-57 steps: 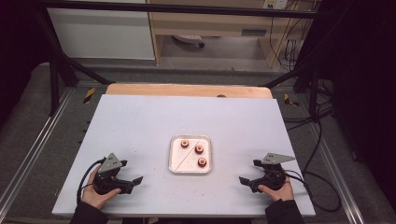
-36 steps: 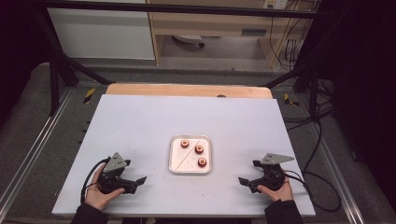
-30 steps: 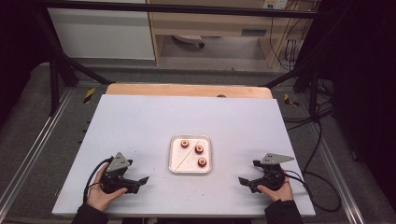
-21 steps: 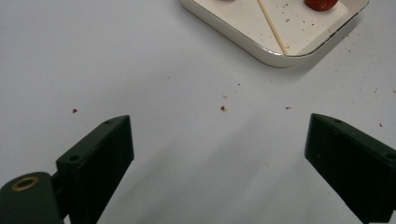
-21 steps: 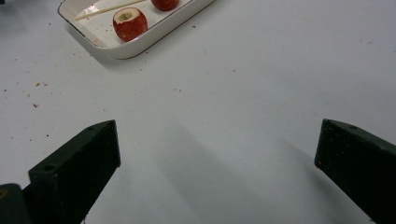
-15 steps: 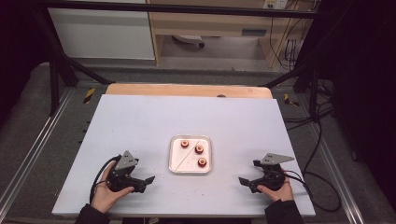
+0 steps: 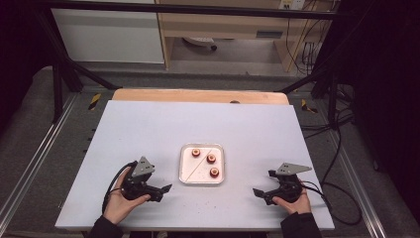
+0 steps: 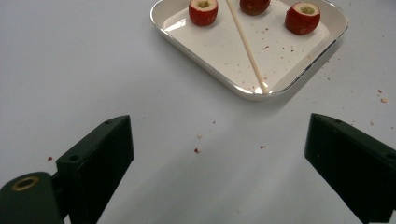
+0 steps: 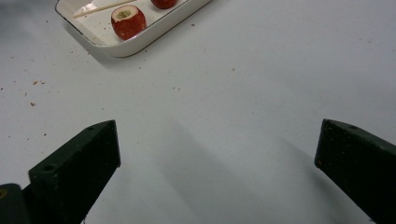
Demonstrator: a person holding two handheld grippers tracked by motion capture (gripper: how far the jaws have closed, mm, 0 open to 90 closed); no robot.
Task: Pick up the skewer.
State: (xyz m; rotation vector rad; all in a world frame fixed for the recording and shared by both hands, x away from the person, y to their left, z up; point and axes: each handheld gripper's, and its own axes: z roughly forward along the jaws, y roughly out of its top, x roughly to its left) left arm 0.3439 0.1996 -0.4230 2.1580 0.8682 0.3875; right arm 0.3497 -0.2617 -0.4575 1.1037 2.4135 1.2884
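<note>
A white square tray (image 7: 187, 161) lies on the table near its front middle. It holds three red cored fruits (image 7: 211, 158) and a thin wooden skewer (image 7: 198, 166) lying diagonally. My left gripper (image 7: 164, 192) is open just left of the tray and points at it. In the left gripper view the tray's rim (image 8: 252, 95) is close ahead, with the skewer (image 8: 245, 44) and fruits (image 8: 203, 10) inside. My right gripper (image 7: 262, 183) stands open to the tray's right with nothing between its jaws. The right gripper view catches the tray's corner (image 9: 140, 44) and one fruit (image 9: 128, 21).
The white tabletop (image 7: 198, 124) stretches wide beyond the tray. A wooden board (image 7: 198, 95) edges its far side. Small red crumbs (image 8: 196, 150) dot the surface near the tray. Cables (image 7: 337, 148) hang off the table's right side.
My left gripper has slid rightward along the front of the table, ending close to the tray. The right gripper and the tray's contents have stayed put.
</note>
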